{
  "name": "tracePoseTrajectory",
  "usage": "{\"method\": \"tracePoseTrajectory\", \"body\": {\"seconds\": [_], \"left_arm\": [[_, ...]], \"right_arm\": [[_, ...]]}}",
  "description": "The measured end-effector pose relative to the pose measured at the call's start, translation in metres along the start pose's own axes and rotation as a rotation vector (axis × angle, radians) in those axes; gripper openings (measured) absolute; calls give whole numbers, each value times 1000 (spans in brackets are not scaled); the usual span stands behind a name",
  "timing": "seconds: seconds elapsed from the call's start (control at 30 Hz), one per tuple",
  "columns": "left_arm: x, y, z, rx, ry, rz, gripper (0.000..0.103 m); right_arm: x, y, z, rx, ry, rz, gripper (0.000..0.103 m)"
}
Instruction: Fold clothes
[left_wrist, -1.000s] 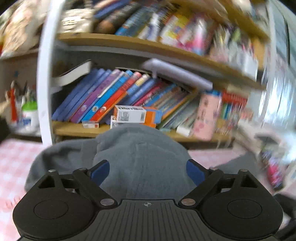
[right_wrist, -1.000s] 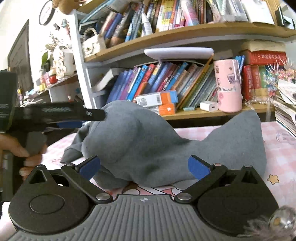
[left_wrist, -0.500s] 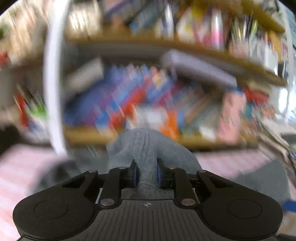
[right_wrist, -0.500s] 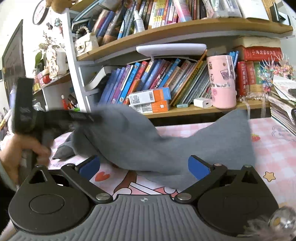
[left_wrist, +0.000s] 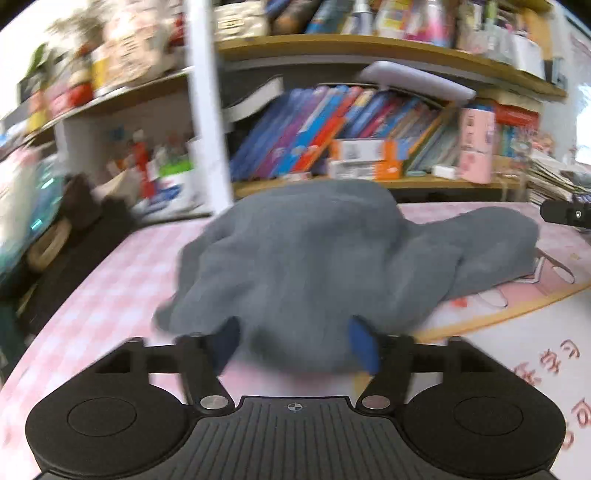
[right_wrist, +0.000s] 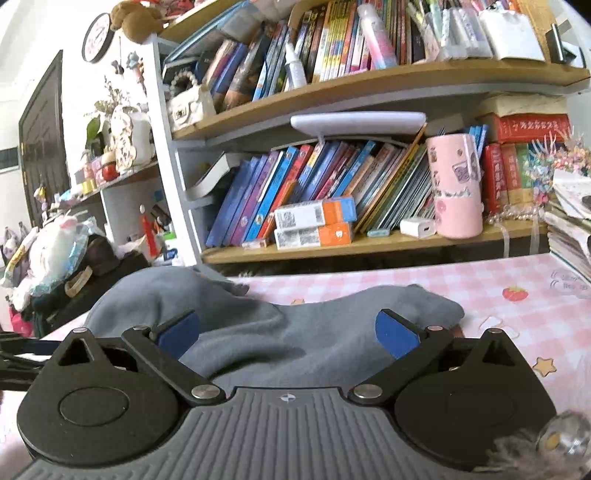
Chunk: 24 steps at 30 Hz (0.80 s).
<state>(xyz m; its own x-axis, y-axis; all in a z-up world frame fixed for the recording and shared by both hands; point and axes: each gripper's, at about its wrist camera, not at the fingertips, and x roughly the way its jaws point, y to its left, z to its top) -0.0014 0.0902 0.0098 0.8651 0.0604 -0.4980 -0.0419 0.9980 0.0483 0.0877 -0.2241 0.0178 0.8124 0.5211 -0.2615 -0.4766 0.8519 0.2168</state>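
Change: half a second ago we had our left gripper (left_wrist: 295, 341) pinched tight on a raised ridge of the grey garment (left_wrist: 332, 258); now its blue pads (left_wrist: 364, 343) stand wide apart and the cloth has dropped into a low heap on the table.
Left gripper: spread wide, holding nothing; the near edge of the garment lies between and just ahead of the pads, though motion blur keeps us from telling whether cloth touches them.
Right gripper (right_wrist: 288, 330): also spread wide, with blue pads (right_wrist: 395, 338) on either side of the cloth and nothing pinched; from here we cannot tell whether it touches the fabric.
Grey garment (right_wrist: 295, 332): crumpled, not folded, lying on the table between our two grippers; one lobe is bunched high toward the left, a flatter lobe stretches to the right.
Table (right_wrist: 480, 284): covered in a pink checked cloth with small printed stars and a strawberry; in the left wrist view a cartoon-printed mat (left_wrist: 517, 306) lies under the garment's right end.
Bookshelf (right_wrist: 369, 243): directly behind the table, packed with leaning books; two white-and-orange boxes (right_wrist: 314, 225) are stacked on the lower shelf, with a pink cylinder (right_wrist: 456, 184) standing to their right.
Other tool: the dark tip of our right gripper (left_wrist: 567, 212) shows at the right edge of the left wrist view, near the garment's far end.
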Motion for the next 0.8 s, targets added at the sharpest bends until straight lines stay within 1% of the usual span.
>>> {"method": "tracePoseTrajectory", "body": {"seconds": [0.03,0.1,0.2,0.23,0.3,0.37,0.43,0.5,0.6,0.7,0.8], "left_arm": [[-5,7,-2,-30,-1,-6,81],[-13,21,-1,-97,-16,-7,81],[-18,34,12,-186,-76,22,81],[-18,39,18,-214,-94,17,81],[-9,45,34,-260,-126,-18,81],[4,38,51,-256,-147,-53,81],[24,24,71,-209,-145,-72,81],[50,9,85,-182,-112,-77,81],[88,-9,96,-172,-43,-43,81],[122,-27,99,-151,13,-19,81],[136,-45,101,-72,15,3,81]], "right_arm": [[1,1,-1,-2,7,0,103],[3,0,-2,-1,18,-2,103],[6,-1,-3,6,33,-10,103],[7,-1,-4,8,37,-12,103],[8,-2,-4,10,44,-16,103],[9,-2,-5,8,47,-17,103],[9,-2,-5,5,49,-18,103],[9,-2,-6,3,54,-18,103],[10,-3,-6,1,64,-18,103],[10,-2,-6,-7,64,-16,103],[9,-2,-6,-7,62,-11,103]]}}
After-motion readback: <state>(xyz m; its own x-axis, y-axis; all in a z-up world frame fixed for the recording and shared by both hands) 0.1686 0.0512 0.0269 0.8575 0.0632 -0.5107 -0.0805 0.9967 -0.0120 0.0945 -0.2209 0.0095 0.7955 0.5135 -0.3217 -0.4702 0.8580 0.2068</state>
